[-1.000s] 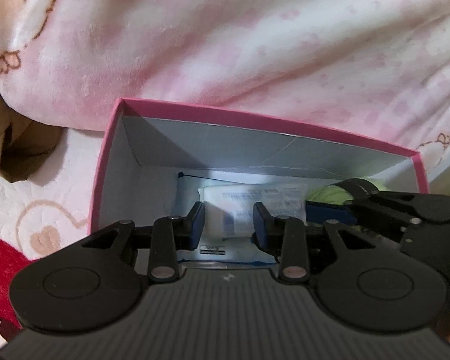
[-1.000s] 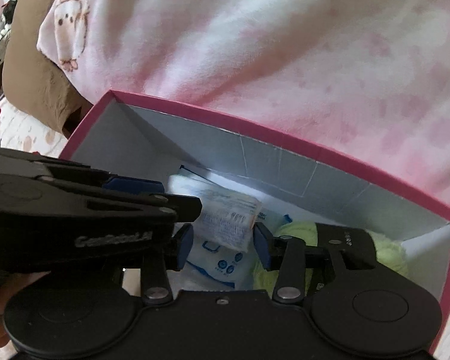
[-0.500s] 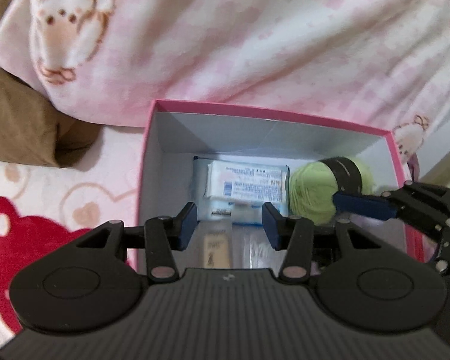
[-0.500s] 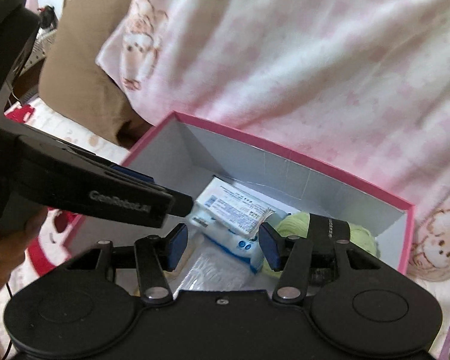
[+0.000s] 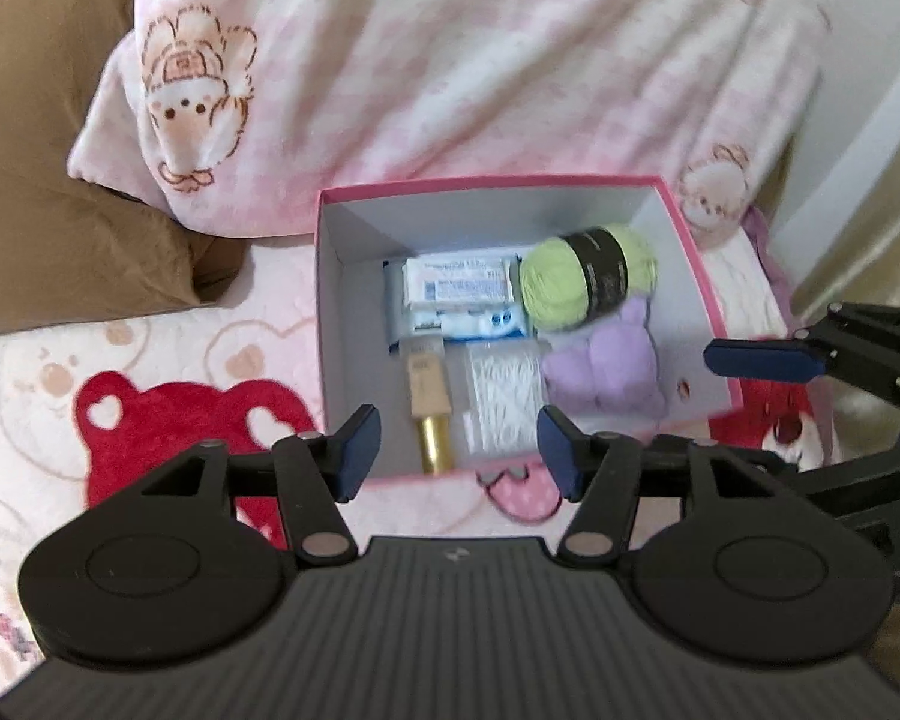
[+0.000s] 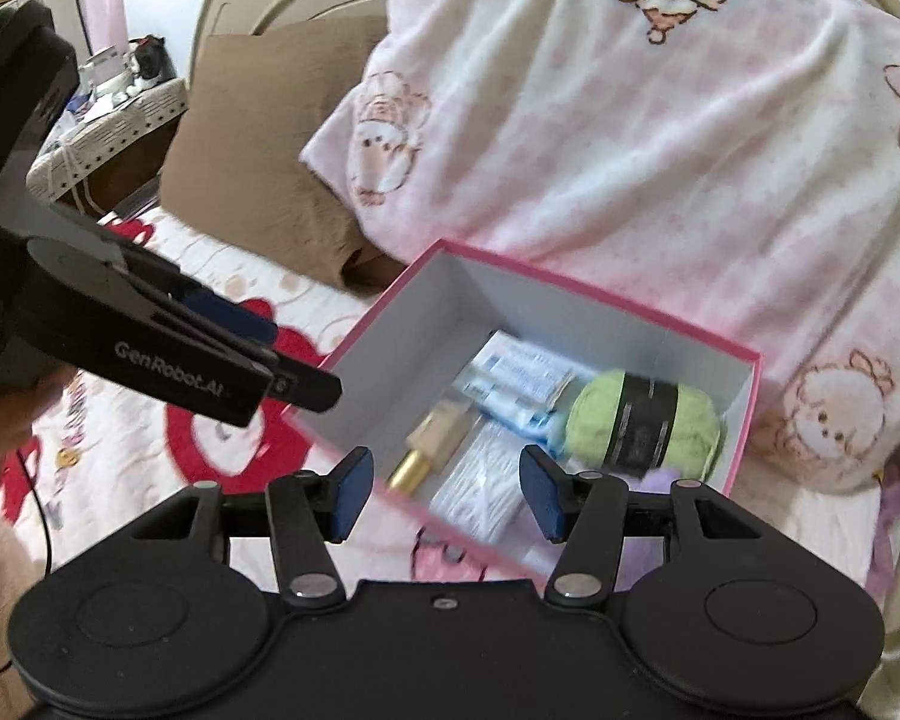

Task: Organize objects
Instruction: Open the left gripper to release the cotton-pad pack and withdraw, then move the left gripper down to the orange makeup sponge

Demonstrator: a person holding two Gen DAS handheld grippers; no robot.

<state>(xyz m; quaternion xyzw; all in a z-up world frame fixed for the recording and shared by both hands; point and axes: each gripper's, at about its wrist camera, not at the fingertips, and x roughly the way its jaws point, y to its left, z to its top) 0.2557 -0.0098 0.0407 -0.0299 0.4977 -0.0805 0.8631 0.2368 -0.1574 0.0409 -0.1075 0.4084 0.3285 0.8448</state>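
Left wrist view
Left gripper [image 5: 459,450]: jaws apart at a middling width, nothing between the pads; they have just been opening. It hangs above the near edge of the box.
Pink box [image 5: 699,276]: open-topped, white inside, on the bed cover [image 5: 150,354], its far wall against the pink blanket [image 5: 480,60].
Wipes pack [image 5: 459,324]: flat at the back left of the box, a smaller white packet [image 5: 456,285] lying on top of it.
Green yarn ball [image 5: 570,291]: back right, black band round its middle, just beside the packs.
Purple soft toy [image 5: 606,369]: front right, touching the yarn.
Cotton swab bag [image 5: 504,396]: front middle, between the toy and the gold-capped bottle [image 5: 429,399].
Right gripper [image 5: 768,360]: enters from the right edge, one blue pad over the box's right rim; its gap cannot be judged from here.
Brown pillow [image 5: 72,192]: left of the blanket.

Right wrist view
Right gripper [image 6: 444,495]: jaws moderately apart and empty, having just been opening; above the box's near corner.
Pink box [image 6: 744,396]: seen cornerwise, holding the same things: yarn ball [image 6: 594,420], bottle [image 6: 432,441], swab bag [image 6: 480,486], packs [image 6: 516,378].
Left gripper [image 6: 258,354]: crosses from the left, seen side-on above the bed cover, beside the box's left wall.
Hand [image 6: 12,420]: partly visible at the left edge, under that gripper's body.
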